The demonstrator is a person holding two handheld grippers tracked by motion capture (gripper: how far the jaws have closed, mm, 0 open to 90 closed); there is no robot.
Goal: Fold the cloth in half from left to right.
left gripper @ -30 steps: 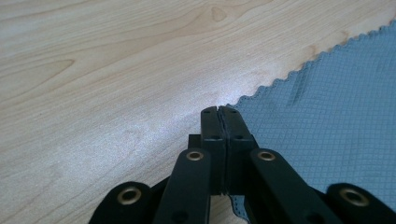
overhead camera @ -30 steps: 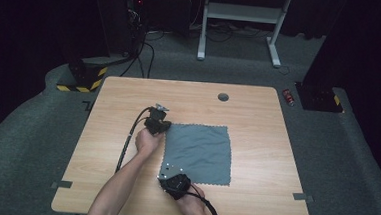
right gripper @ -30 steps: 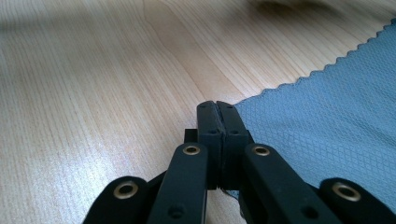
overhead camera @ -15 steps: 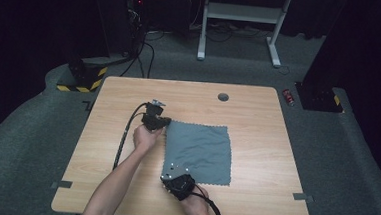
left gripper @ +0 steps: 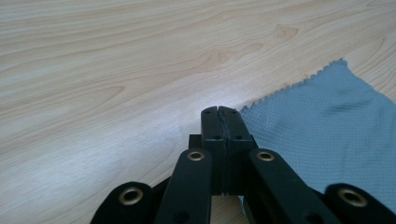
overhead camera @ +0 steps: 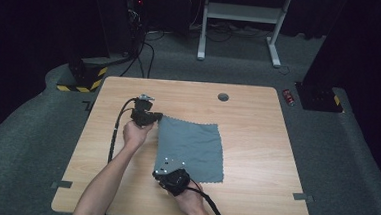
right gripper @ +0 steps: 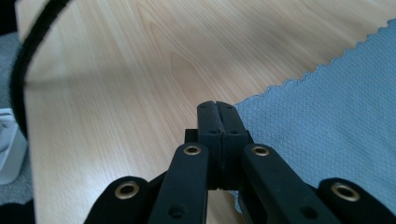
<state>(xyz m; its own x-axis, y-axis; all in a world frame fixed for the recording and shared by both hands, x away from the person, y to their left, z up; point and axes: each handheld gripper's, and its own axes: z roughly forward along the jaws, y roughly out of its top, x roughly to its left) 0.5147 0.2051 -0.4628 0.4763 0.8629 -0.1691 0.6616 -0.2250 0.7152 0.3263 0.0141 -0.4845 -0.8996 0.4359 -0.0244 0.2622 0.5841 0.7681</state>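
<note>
A grey cloth point(overhead camera: 193, 148) lies flat on the wooden table point(overhead camera: 261, 142). My left gripper point(overhead camera: 158, 118) is at the cloth's far left corner. In the left gripper view the left gripper point(left gripper: 218, 109) has its jaws pressed together, and the cloth point(left gripper: 327, 121) runs from them to the right. My right gripper point(overhead camera: 160, 168) is at the cloth's near left corner. In the right gripper view the right gripper point(right gripper: 217, 105) is shut too, with the cloth's zigzag edge point(right gripper: 336, 107) leading away from its jaws.
A round cable hole point(overhead camera: 222, 96) sits near the table's far edge. The left gripper's black cable point(overhead camera: 112, 138) loops over the table's left part. On the floor beyond lie a red object point(overhead camera: 289, 97), a white stand point(overhead camera: 239, 13) and a yellow-black base point(overhead camera: 80, 80).
My left gripper has shifted left and drawn the cloth's far left corner with it. My right gripper has edged slightly left at the near corner.
</note>
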